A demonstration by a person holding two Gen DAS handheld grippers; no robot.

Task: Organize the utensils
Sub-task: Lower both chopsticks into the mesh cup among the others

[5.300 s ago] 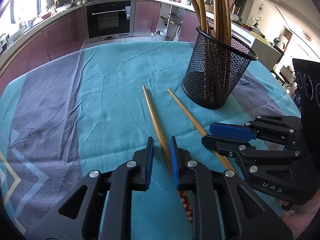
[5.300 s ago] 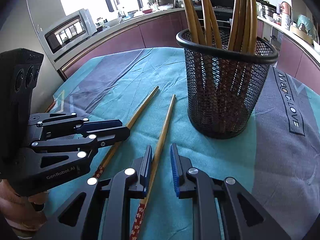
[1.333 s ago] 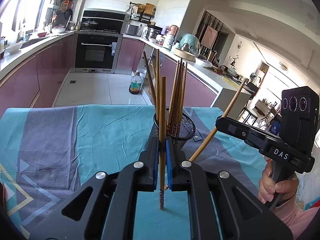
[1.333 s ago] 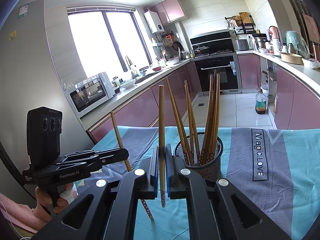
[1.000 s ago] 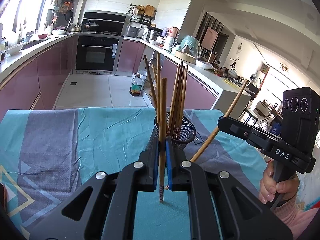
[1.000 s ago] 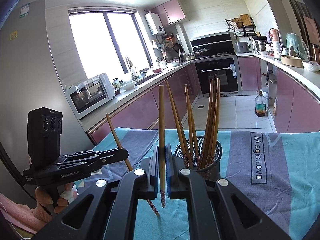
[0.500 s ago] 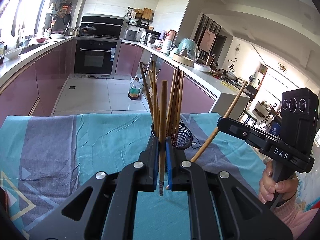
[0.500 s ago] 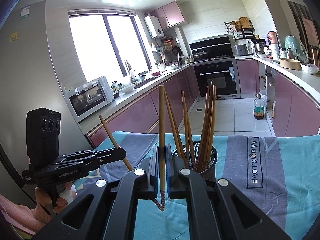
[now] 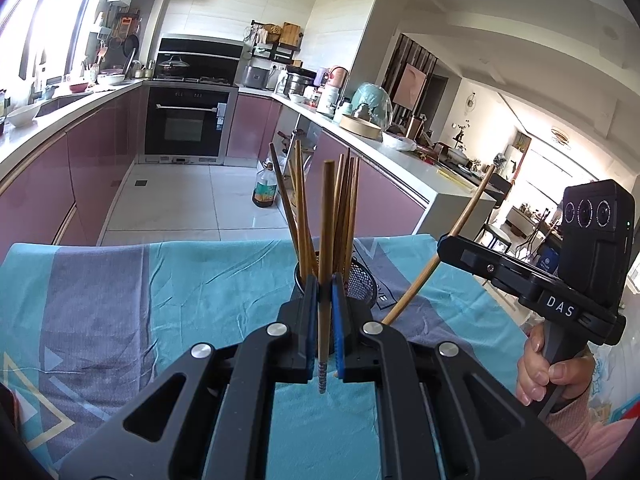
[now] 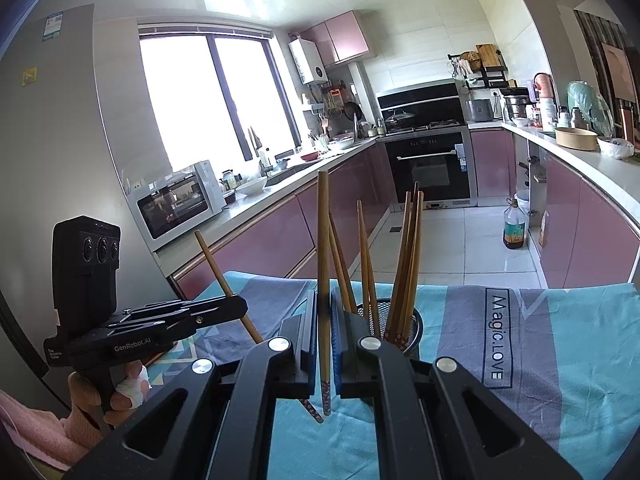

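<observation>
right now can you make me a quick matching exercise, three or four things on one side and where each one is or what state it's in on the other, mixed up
Things:
1. left tongs
2. right tongs
3. mesh holder
4. oil bottle

Places or states:
A. stands on the kitchen floor by the cabinets
B. stands on the teal tablecloth with several chopsticks in it
C. shut on a chopstick, seen upright in the left wrist view
D. shut on a chopstick, seen upright in the right wrist view

Pairs: 1-C, 2-D, 3-B, 4-A
</observation>
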